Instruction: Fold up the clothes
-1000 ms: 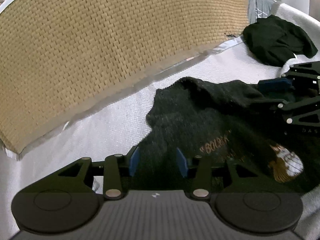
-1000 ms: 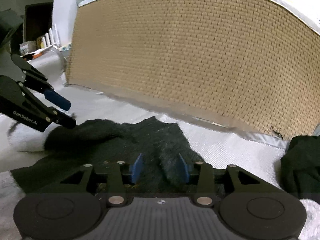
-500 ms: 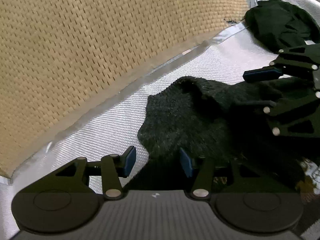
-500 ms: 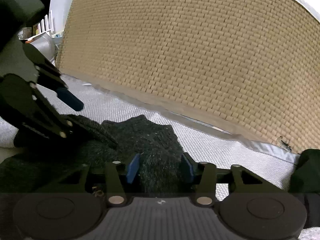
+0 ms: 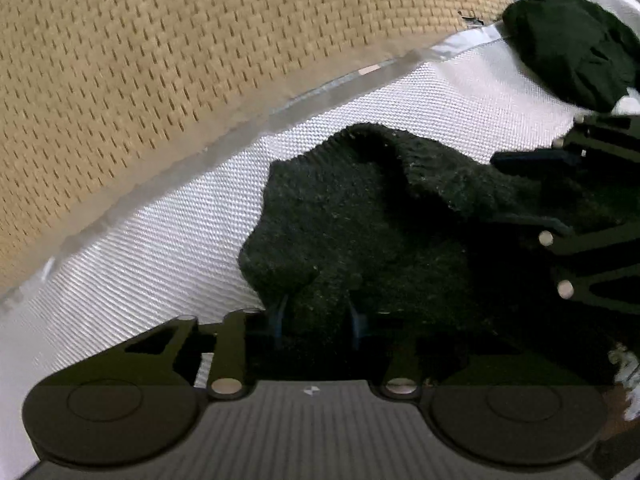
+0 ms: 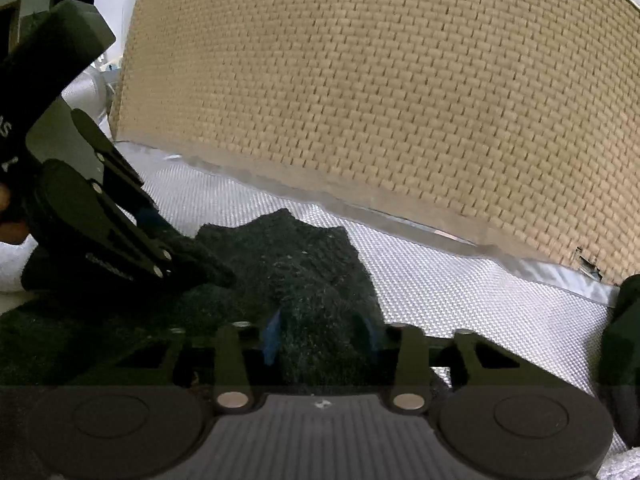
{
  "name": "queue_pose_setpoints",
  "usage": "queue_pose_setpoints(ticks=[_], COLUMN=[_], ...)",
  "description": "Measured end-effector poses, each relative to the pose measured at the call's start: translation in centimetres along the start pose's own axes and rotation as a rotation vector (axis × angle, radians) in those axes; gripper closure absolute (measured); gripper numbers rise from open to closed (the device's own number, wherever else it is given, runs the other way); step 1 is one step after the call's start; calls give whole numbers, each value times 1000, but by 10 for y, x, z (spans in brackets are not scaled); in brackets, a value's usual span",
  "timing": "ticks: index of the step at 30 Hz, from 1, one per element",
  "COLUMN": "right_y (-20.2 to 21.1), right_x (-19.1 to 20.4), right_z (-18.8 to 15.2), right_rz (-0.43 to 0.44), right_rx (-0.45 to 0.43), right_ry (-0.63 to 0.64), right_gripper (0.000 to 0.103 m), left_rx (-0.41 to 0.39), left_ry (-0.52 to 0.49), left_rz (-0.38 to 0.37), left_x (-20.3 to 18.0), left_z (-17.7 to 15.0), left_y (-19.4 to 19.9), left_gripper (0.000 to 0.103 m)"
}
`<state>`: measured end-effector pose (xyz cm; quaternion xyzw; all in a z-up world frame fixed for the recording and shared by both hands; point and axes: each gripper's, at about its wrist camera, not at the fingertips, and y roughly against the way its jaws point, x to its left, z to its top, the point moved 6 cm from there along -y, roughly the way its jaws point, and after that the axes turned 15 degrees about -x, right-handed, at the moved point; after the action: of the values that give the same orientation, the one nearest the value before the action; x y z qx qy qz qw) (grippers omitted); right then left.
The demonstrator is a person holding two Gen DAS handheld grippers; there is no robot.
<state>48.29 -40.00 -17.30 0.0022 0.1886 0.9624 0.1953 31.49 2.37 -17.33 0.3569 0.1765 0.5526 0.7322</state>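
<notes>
Both the left gripper [image 5: 316, 316] and right gripper [image 6: 320, 330] have just closed their jaws, clamped on the black knit garment [image 5: 360, 216] lying on the white bed [image 5: 168, 248], ready to lift its edge for a fold

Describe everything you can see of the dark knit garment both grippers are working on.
The dark knit garment is fuzzy, near-black, with a ribbed edge, lying rumpled on the white woven sheet below the tan woven panel. The left gripper and right gripper have just been closing, each pinching a fold.
</notes>
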Motion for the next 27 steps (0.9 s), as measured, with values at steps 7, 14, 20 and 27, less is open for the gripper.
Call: queue_pose_setpoints(ticks=[7, 14, 20, 27], right_y=[9, 22, 25, 20], right_x=[-37, -99, -110, -103], right_z=[6, 6, 4, 10], right_rz=[-103, -250, -261, -240], right_rx=[-28, -47, -63, -75], right_ry=[-104, -238, -299, -279], right_gripper=[89, 90, 90, 90], left_rx=[-60, -73, -70, -77], left_ry=[-4, 24, 34, 28], left_rz=[99, 212, 276, 316], left_x=[20, 59, 78, 87], left_z=[11, 17, 14, 6], left_y=[20, 34, 32, 24], left_gripper=[82, 82, 82, 82])
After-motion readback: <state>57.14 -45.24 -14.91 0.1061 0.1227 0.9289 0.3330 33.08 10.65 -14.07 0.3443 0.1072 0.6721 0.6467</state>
